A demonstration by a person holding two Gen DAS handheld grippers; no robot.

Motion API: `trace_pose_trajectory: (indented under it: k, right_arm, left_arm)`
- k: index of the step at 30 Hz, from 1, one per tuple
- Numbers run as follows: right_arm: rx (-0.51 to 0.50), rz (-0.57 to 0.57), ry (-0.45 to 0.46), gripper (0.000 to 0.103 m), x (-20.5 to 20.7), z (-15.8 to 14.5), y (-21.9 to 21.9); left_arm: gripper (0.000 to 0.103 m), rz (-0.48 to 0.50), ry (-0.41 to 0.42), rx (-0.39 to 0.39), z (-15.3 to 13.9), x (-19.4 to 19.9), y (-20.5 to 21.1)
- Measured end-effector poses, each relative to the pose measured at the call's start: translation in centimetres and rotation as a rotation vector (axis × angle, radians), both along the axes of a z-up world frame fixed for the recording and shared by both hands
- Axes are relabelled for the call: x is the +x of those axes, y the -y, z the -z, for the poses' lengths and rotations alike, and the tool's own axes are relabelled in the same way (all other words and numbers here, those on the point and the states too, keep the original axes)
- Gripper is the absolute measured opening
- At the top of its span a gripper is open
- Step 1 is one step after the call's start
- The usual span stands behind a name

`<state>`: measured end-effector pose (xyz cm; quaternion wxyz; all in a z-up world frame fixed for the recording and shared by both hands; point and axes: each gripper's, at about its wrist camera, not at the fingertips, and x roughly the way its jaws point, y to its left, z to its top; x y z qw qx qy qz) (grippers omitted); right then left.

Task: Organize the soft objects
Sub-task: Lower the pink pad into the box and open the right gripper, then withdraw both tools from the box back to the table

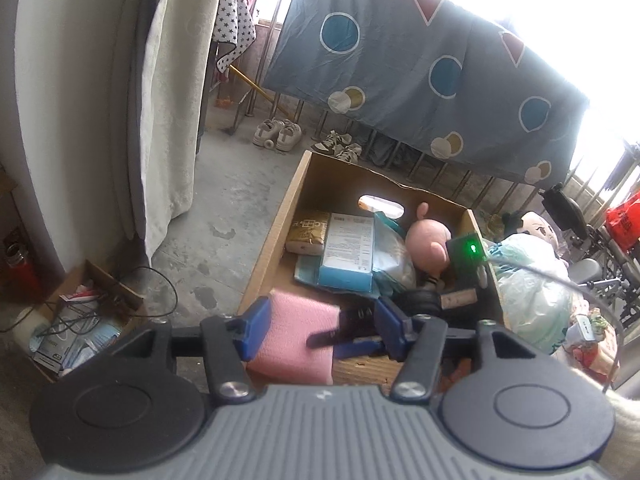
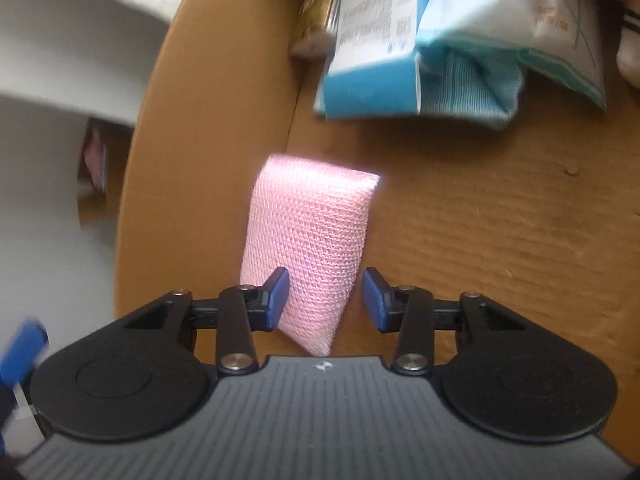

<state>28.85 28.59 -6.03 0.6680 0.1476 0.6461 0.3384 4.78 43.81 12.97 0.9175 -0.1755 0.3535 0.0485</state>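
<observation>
Right gripper, inside the cardboard box: jaws spread w/ a gap on the right side, pink cloth pad standing between them, left pad touching it, not pinched. Left gripper over the box's near edge, jaws spread, nothing gripped. Pad sits by the box's near left wall. Farther in: blue-white packet, tan pack, pink plush at the far right corner. Doll outside, past the right wall.

Blown-out window glare; right view motion-blurred, fisheye-warped.
</observation>
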Motion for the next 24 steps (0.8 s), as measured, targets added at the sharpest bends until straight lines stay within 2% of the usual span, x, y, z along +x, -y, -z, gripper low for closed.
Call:
trace_pose_trajectory:
  k: [6, 9, 10, 11, 13, 15, 17, 21, 24]
  right_arm:
    - [0.002, 0.078, 0.056, 0.037, 0.8, -0.5, -0.4]
    - [-0.006, 0.076, 0.062, 0.043, 0.8, -1.1, -0.2]
    - [-0.017, 0.066, 0.087, 0.057, 0.6, -1.5, -0.2]
    - [-0.034, 0.049, 0.119, 0.08, 1.1, -2.0, 0.1]
    - [-0.076, 0.031, 0.208, 0.094, 0.8, -3.3, 0.4]
    - [-0.102, 0.008, 0.292, 0.094, 0.6, -5.1, 0.7]
    - [-0.088, -0.001, 0.325, 0.094, 0.2, -7.3, 1.9]
    - [0.031, 0.014, 0.376, 0.094, -0.5, -12.7, 6.0]
    - [0.122, 0.004, 0.459, 0.094, -2.0, -17.2, 10.7]
  left_arm:
    - [0.061, -0.011, -0.007, 0.007, -0.3, -0.4, 0.3]
    - [0.063, -0.012, -0.01, 0.012, -0.4, -0.4, 0.6]
    - [0.063, -0.011, -0.01, 0.015, -0.5, -0.5, 0.8]
    - [0.063, -0.01, -0.009, 0.015, -0.7, -0.6, 0.9]
    - [0.063, -0.005, -0.002, 0.016, -1.1, -0.8, 1.3]
    - [0.064, 0.004, 0.008, 0.03, -1.8, -1.1, 2.0]
    - [0.065, 0.009, 0.03, 0.048, -2.5, -1.7, 2.7]
    - [0.065, 0.022, 0.068, 0.063, -4.1, -2.7, 4.5]
    - [0.065, 0.06, 0.084, 0.064, -4.9, -3.1, 6.5]
